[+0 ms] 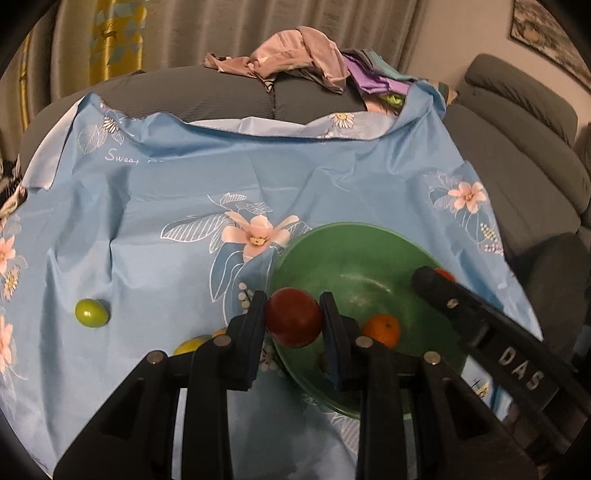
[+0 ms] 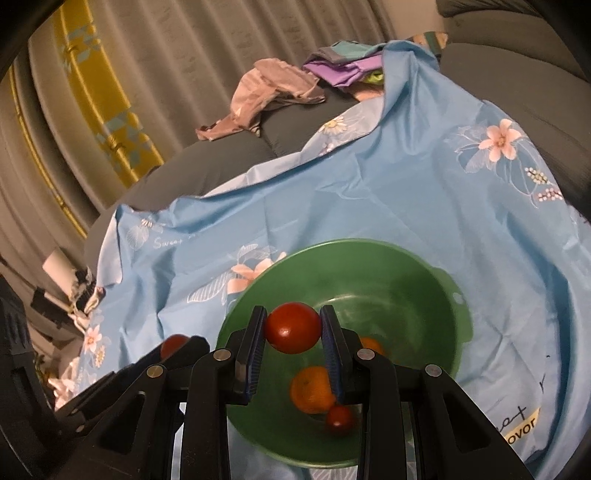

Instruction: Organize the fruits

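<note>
My left gripper [image 1: 293, 323] is shut on a red apple [image 1: 293, 321] at the near left rim of the green bowl [image 1: 351, 243]. My right gripper [image 2: 293, 326] is shut on a red tomato [image 2: 293, 326] above the same bowl [image 2: 406, 266]. In the bowl lie two oranges [image 2: 312, 389] and a small red fruit [image 2: 340, 419]; one orange also shows in the left wrist view [image 1: 382, 329]. A green fruit [image 1: 91, 312] and a yellow-green fruit [image 1: 188, 347] lie on the blue floral cloth [image 1: 177, 266] left of the bowl. The right gripper's finger [image 1: 436, 286] shows at the bowl's right rim.
The cloth covers a grey sofa seat [image 1: 221, 92]. A heap of clothes [image 1: 295, 55] lies at the back. Grey sofa cushions [image 1: 517, 129] stand to the right, curtains [image 1: 184, 29] behind.
</note>
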`<state>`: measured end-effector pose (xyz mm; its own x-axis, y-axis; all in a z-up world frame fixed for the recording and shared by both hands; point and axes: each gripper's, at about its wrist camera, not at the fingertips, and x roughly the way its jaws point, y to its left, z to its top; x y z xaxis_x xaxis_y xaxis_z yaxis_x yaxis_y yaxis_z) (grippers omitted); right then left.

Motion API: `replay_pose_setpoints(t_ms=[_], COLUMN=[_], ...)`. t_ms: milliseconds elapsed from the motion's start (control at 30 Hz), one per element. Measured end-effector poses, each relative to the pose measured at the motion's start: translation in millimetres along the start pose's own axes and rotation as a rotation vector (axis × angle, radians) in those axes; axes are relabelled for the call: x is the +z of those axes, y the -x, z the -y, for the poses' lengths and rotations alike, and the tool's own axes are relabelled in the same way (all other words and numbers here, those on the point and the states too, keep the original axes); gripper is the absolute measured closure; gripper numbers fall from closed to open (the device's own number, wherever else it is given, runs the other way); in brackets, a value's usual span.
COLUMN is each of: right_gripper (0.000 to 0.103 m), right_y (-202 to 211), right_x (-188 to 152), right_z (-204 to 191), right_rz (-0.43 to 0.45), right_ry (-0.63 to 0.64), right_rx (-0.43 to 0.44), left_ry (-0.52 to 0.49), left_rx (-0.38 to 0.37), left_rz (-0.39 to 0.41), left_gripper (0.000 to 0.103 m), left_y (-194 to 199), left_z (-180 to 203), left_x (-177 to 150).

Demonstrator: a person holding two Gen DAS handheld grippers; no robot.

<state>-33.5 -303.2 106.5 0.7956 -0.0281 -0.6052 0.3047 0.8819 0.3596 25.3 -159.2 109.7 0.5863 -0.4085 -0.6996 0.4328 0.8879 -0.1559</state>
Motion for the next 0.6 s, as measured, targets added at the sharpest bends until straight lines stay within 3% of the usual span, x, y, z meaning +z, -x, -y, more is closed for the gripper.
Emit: replay_pose_setpoints(t_ms=[233, 367, 500, 600], right_gripper=[0.073, 0.073, 0.073, 0.072], right_y=[-2, -7, -7, -7], right_x=[0, -2, -1, -1], right_z=[10, 4, 4, 7], right_rz=[0.001, -0.006, -0.003, -0.004], right_ry=[-0.029, 0.002, 0.002, -0.002], right_rx=[-0.059, -0.099, -0.122, -0.136], left_ry=[-0.092, -0.081, -0.082, -0.082], left_rx=[0.024, -0.021, -0.005, -0.058], left_rz=[-0.068, -0.087, -0.076, -0.105], left_gripper=[0.074, 0.074, 0.074, 0.074], left_y=[-16, -26, -29, -35], left_z=[6, 6, 13, 21], left_x=[-4, -8, -10, -13])
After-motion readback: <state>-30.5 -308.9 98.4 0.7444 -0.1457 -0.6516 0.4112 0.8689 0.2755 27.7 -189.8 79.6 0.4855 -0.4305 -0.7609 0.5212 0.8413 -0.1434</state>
